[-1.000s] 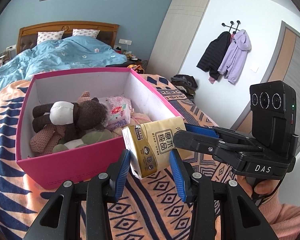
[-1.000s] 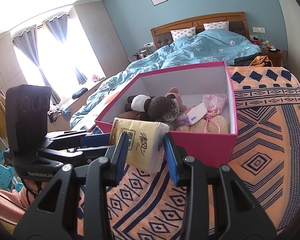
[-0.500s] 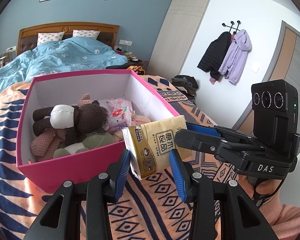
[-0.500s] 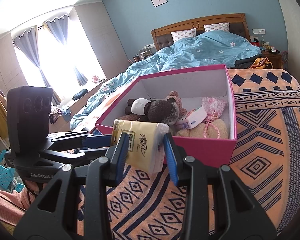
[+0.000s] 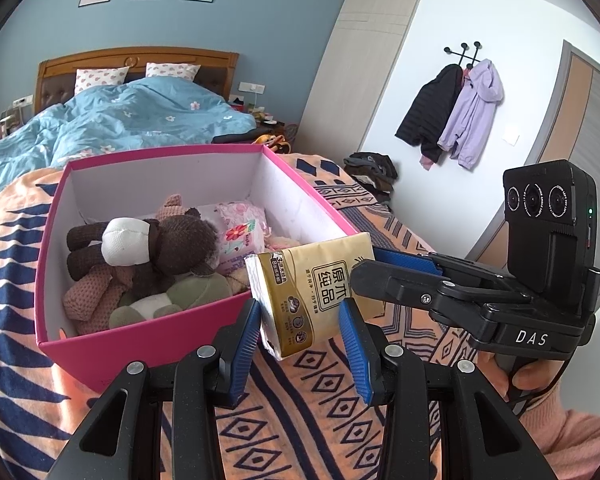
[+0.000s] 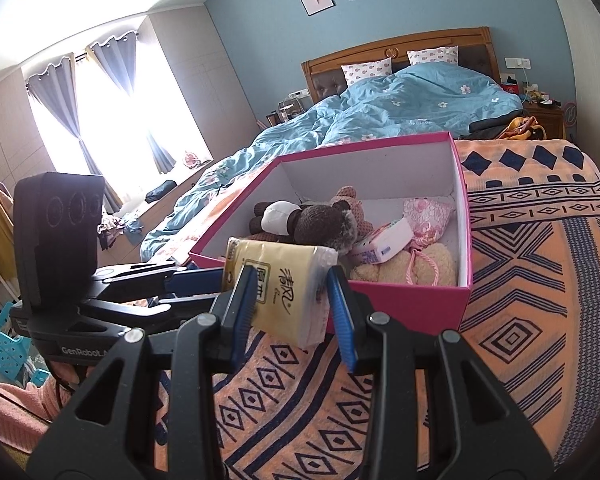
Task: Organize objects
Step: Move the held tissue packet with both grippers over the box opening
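Both the left gripper (image 5: 300, 334) and right gripper (image 6: 292, 306) clamp the tissue pack (image 5: 316, 294) (only the right view shows curtains (image 6: 56, 92)).

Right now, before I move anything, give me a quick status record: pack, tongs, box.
held item: tissue pack, lifted above the bedspread
left tongs: shut on tissue pack
right tongs: shut on tissue pack, other end
pack position: at near rim of pink box, not inside
box contents: plush toys, floral pouch
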Available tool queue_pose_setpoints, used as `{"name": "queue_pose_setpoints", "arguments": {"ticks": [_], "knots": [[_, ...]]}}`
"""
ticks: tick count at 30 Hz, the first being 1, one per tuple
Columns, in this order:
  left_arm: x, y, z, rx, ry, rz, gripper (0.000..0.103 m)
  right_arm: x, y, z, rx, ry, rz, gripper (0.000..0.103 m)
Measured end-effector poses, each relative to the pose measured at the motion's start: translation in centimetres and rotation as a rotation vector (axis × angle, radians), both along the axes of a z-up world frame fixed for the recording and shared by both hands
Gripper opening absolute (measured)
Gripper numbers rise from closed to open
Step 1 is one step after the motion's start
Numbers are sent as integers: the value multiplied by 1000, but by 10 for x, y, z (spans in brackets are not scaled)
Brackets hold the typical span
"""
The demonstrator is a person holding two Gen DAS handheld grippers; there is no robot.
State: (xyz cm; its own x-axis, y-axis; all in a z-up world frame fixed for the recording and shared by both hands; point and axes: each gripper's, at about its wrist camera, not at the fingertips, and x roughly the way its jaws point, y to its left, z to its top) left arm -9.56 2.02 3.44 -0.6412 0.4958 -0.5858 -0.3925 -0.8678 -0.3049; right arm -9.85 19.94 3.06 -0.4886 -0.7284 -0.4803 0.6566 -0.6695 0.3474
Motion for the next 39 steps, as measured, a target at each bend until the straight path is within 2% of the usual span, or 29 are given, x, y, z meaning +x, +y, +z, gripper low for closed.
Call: {"name": "queue_pose_setpoints", "arguments": {"ticks": [39], "knots": [[-14, -7, -1, -12, 1, 12, 40, -9, -3, 0, -6, -1, -8, 40]]}}
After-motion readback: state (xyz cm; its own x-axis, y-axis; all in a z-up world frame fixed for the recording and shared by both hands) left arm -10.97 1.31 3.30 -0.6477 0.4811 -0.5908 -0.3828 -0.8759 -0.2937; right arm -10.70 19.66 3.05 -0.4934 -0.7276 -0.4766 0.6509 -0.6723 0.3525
